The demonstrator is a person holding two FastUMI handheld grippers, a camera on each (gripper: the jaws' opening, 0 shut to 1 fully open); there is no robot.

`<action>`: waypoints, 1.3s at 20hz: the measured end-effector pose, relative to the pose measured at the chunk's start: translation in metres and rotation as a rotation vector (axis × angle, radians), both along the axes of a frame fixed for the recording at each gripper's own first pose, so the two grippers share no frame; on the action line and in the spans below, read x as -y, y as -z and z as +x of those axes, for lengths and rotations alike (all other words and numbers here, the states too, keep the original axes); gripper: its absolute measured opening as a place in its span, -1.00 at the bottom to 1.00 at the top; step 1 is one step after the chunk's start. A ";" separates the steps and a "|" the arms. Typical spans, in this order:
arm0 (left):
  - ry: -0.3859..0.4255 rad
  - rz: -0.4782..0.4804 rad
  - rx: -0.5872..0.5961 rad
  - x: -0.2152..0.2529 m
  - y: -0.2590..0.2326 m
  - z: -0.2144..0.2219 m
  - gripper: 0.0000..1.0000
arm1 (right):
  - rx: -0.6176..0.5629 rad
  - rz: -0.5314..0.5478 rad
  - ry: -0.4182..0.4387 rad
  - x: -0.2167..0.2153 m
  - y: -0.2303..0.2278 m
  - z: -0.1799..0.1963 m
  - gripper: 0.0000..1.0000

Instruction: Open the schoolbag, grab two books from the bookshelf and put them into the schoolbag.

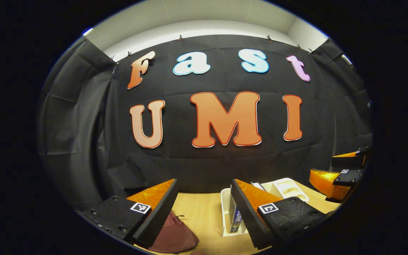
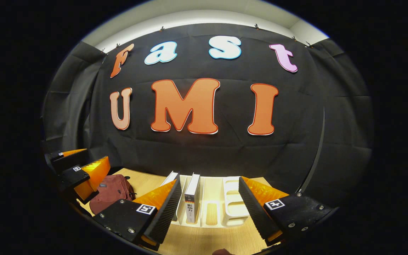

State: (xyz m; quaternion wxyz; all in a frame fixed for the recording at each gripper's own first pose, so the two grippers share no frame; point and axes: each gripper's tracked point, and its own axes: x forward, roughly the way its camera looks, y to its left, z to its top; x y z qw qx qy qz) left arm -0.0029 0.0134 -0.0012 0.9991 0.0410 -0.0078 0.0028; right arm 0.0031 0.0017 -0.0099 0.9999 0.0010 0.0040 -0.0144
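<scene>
A soft maroon fabric schoolbag [image 2: 113,191] slumps on the pale wood-grain counter [image 2: 204,241], left of a white moulded plastic bookshelf [image 2: 234,209]. Two books [image 2: 192,198] stand upright in its slots, spine lettering too small to read. The right gripper [image 2: 209,209] has its jaws wide, the books between and beyond them. The left gripper [image 1: 204,212] is wide too, bag below it.

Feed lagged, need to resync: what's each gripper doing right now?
Left gripper: open, holding nothing, above the table between the schoolbag and the bookshelf.
Right gripper: open, holding nothing, facing the books.
</scene>
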 end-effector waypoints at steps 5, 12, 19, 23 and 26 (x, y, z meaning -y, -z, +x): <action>-0.008 0.008 0.029 -0.009 -0.003 -0.001 0.89 | -0.004 -0.009 -0.003 -0.004 0.002 -0.002 0.92; -0.007 0.090 0.034 -0.014 0.001 0.001 0.92 | -0.031 -0.007 0.024 0.006 0.013 -0.004 0.92; 0.018 0.204 -0.062 -0.015 0.044 0.011 0.87 | -0.051 0.000 0.056 0.018 0.021 -0.004 0.92; 0.006 0.286 -0.147 -0.028 0.078 0.012 0.87 | -0.059 0.001 0.084 0.029 0.027 -0.005 0.92; 0.004 0.337 -0.181 -0.035 0.097 0.011 0.87 | -0.065 -0.002 0.101 0.036 0.030 -0.005 0.92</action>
